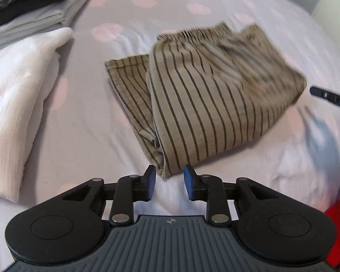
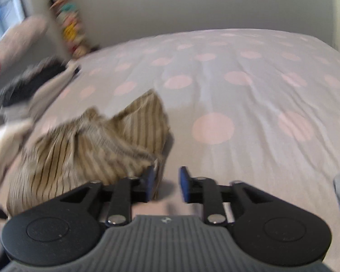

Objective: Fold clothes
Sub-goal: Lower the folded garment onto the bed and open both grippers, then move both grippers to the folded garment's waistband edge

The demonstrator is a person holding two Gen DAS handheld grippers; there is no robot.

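Because the striped garment lying folded over on the bed looks thin, light and floppy, a hem corner suits best; the left gripper and right gripper hover empty, jaws narrowly parted.

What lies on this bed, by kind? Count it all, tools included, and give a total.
Striped garment: 1
White pillow: 1
Stack of folded clothes: 1
Tools: 2, left tool and right tool
Total: 5

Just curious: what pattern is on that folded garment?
Tan garment with thin dark stripes; clearest in left wrist view.
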